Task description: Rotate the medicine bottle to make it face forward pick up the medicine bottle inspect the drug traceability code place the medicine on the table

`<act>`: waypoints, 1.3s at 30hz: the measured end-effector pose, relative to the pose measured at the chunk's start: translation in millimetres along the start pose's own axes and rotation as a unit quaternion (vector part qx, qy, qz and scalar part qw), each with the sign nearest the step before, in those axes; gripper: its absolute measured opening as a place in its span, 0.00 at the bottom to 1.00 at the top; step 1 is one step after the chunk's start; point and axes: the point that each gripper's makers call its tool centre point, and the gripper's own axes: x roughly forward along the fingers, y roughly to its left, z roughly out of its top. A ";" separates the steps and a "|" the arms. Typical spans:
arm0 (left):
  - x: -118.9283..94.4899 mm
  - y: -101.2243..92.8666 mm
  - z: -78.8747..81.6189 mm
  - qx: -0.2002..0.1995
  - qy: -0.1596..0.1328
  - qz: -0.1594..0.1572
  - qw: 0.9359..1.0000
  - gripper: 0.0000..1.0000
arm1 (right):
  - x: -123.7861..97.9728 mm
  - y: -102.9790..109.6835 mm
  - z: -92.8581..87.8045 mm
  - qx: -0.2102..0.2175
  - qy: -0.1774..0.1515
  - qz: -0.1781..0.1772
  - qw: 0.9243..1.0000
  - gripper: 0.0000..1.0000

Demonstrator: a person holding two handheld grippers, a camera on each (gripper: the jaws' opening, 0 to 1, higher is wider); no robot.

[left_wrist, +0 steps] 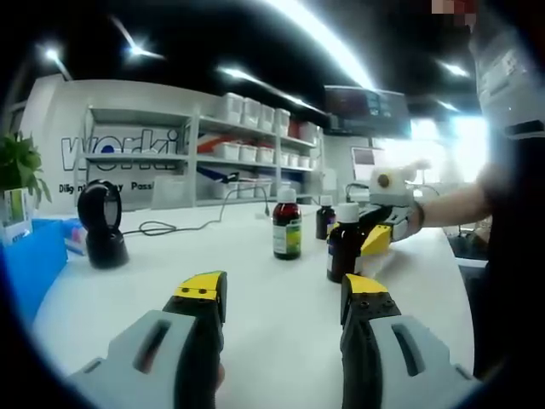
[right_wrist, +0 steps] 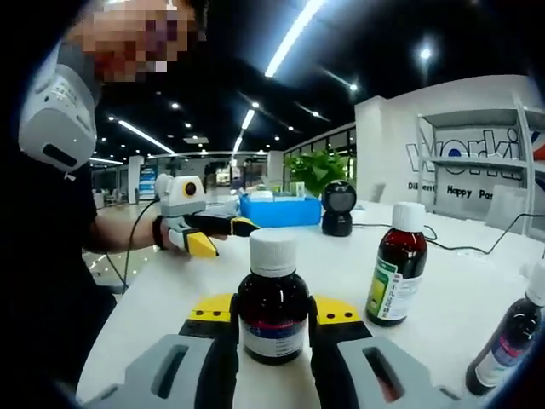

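On the wide white table point(right_wrist: 477, 298), our right gripper point(right_wrist: 272, 328) has its yellow-tipped jaws around the dark brown glass medicine bottle with a white cap point(right_wrist: 272, 298), apparently touching both sides, while a taller dark bottle with a green label point(right_wrist: 397, 266) stands just ahead to its right. Our left gripper point(left_wrist: 281, 294) hangs open with nothing between its jaws. To turn the bottle well, we judge it best to keep it upright and twist slowly until the label faces forward.
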 end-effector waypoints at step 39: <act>0.0 -0.9 0.0 0.002 0.000 0.000 1.000 0.44 | 4.2 0.7 -1.0 0.010 0.034 -0.157 0.987 0.31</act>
